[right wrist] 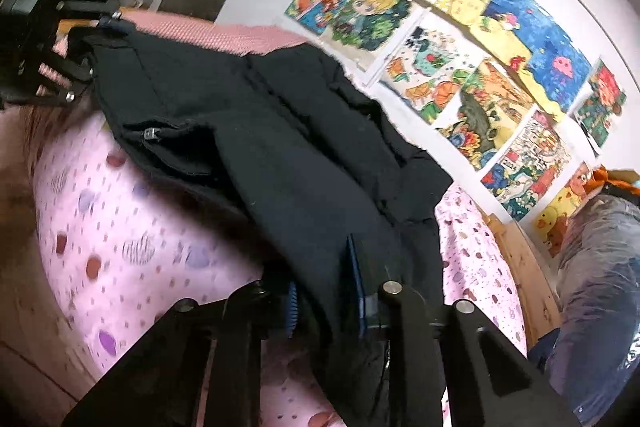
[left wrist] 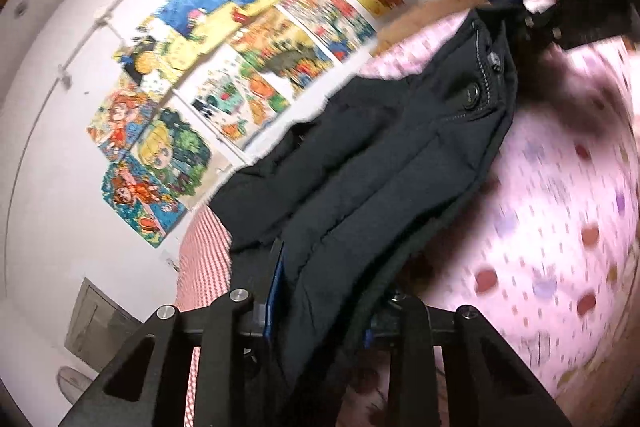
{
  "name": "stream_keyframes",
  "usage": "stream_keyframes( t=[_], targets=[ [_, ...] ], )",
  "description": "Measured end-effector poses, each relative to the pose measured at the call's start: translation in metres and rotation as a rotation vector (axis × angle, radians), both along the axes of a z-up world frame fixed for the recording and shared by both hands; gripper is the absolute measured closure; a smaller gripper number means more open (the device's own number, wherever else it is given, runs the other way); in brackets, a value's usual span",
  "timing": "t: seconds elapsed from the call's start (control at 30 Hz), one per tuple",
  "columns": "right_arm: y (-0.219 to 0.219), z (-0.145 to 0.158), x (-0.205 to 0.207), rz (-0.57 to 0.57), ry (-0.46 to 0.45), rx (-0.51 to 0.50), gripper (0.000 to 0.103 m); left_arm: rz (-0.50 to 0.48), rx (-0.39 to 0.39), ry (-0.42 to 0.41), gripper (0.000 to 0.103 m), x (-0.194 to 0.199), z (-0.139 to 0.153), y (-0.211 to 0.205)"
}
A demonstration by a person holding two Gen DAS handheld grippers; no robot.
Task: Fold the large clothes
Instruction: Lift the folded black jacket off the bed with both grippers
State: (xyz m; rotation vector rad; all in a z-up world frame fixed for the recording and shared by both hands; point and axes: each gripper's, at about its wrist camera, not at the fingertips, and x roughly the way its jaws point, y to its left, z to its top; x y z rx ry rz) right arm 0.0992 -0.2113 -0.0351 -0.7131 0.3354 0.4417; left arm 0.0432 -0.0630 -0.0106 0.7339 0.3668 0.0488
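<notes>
1. One dark padded jacket (left wrist: 360,155), quilted seams, two round snap buttons (left wrist: 474,93) at one edge; stretched above the bed between two grippers.
2. Left gripper (left wrist: 320,291): blue-padded jaws pinch a jacket fold.
3. Right gripper (right wrist: 326,291): likewise clamped on the fabric.
4. One pink bedsheet (left wrist: 540,227), dotted print.
5. Roughly ten coloured drawings (right wrist: 480,67), rectangular, on white wall.

One dark jacket (left wrist: 384,155); two hand-held grippers; one pink bedsheet (left wrist: 560,227); roughly ten wall drawings (left wrist: 240,59).
</notes>
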Motion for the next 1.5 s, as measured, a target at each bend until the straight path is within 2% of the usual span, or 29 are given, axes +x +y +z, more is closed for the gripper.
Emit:
stream_keyframes(
  t=[0.17, 0.43, 0.6, 0.77, 1.0, 1.2, 1.33, 1.5],
  targets=[
    [-0.005, 0.028, 0.015, -0.034, -0.023, 0.091, 0.090, 0.022, -0.056, -0.080, 0.080, 0.012, 0.031, 0.006],
    [-0.005, 0.049, 0.027, -0.049, -0.067, 0.154, 0.096, 0.039, -0.189, -0.108, 0.091, 0.018, 0.057, 0.019],
    [-0.006, 0.066, 0.014, -0.041, -0.127, 0.181, 0.098, 0.006, -0.253, -0.158, 0.092, 0.007, 0.080, 0.024],
    [-0.008, 0.096, -0.005, -0.041, -0.169, 0.232, 0.098, -0.019, -0.286, -0.231, 0.093, -0.011, 0.106, 0.025],
    [-0.010, 0.140, -0.033, -0.015, -0.306, 0.295, 0.099, -0.030, -0.340, -0.332, 0.094, -0.025, 0.148, 0.029],
    [-0.006, 0.174, -0.045, 0.018, -0.409, 0.336, 0.099, -0.029, -0.395, -0.367, 0.094, -0.020, 0.177, 0.037],
    [-0.003, 0.195, -0.040, 0.027, -0.447, 0.379, 0.100, -0.007, -0.368, -0.361, 0.094, 0.000, 0.186, 0.036],
    [0.010, 0.207, -0.018, 0.020, -0.530, 0.363, 0.103, 0.008, -0.396, -0.228, 0.094, 0.051, 0.186, 0.040]
  ],
)
